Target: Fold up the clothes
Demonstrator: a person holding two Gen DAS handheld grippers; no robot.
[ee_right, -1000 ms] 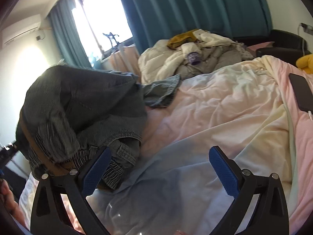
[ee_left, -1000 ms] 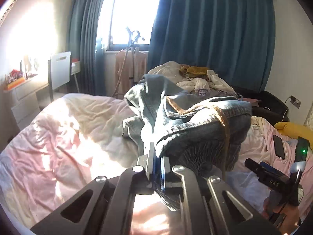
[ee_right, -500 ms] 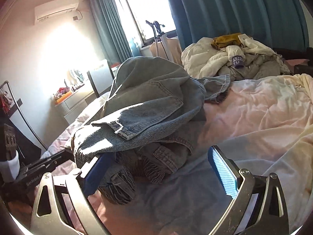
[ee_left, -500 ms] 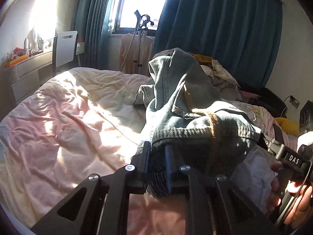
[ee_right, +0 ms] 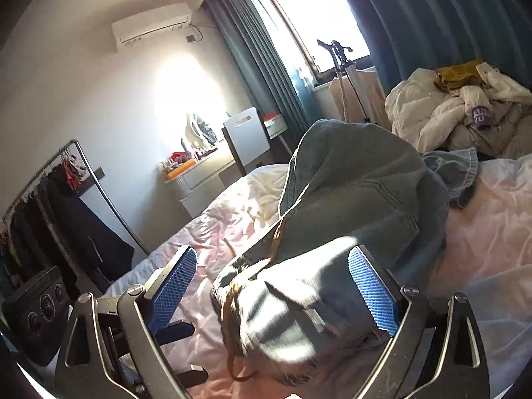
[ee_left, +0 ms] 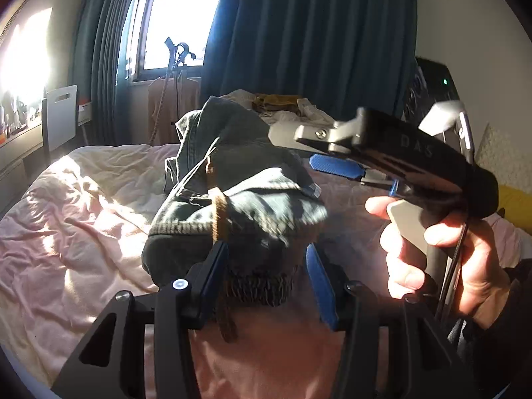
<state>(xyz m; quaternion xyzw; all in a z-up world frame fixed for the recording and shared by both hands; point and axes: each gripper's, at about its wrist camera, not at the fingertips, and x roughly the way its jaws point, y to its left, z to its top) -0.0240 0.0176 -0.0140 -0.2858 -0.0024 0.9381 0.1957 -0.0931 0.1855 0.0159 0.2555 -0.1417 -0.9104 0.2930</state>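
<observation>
The denim jacket (ee_left: pixel 232 199) lies bunched on the pink duvet (ee_left: pixel 66 239), its ribbed hem between the parted fingers of the left gripper (ee_left: pixel 266 272). The right gripper (ee_right: pixel 276 286) hangs wide open over the same heap.

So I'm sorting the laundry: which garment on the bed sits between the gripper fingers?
The blue denim jacket, bunched up with its ribbed hem between the open left gripper. The pale clothes pile lies far off by the curtain.
</observation>
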